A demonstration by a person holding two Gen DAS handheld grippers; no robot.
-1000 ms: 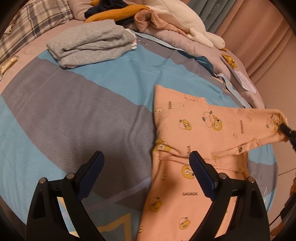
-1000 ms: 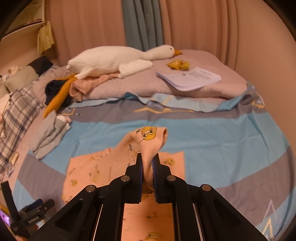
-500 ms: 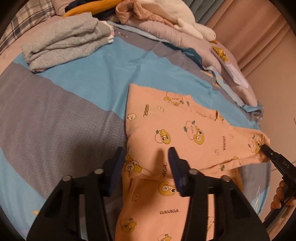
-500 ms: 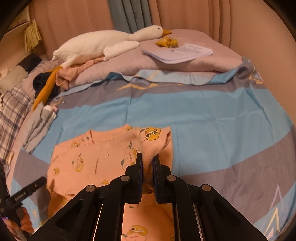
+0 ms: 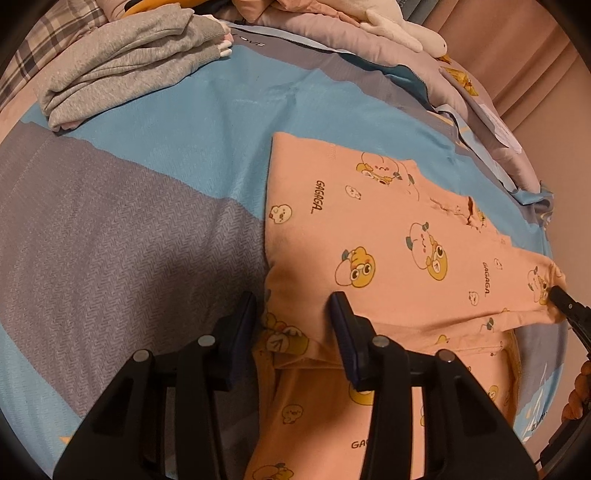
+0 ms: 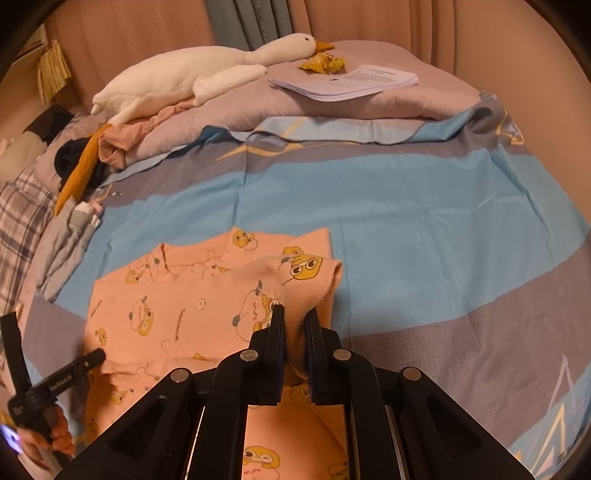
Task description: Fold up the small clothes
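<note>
Bed (image 6: pixel 424 206) under blue-and-grey cover; pinkish padded wall (image 6: pixel 388 22) behind; grey-blue curtain (image 6: pixel 247 22); plaid bedding (image 6: pixel 22 218) at left. Warm dim light.

Left claw (image 5: pixel 293 325) straddles the peach garment's (image 5: pixel 388 236) folded edge.

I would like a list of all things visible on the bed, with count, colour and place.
Top: one, peach with yellow cartoon prints, flat on bedsheet, sleeve end lifted.
Bedsheet: one, blue and grey.
Grey clothes: one folded pile, far left.
Goose toy: one, white, on pillow.
Papers: one stack, white, on pillow.
Clothes heap: orange, dark, pink, beside goose toy.
Left gripper: black, open astride the top's edge.
Right gripper: black, shut on the sleeve.
</note>
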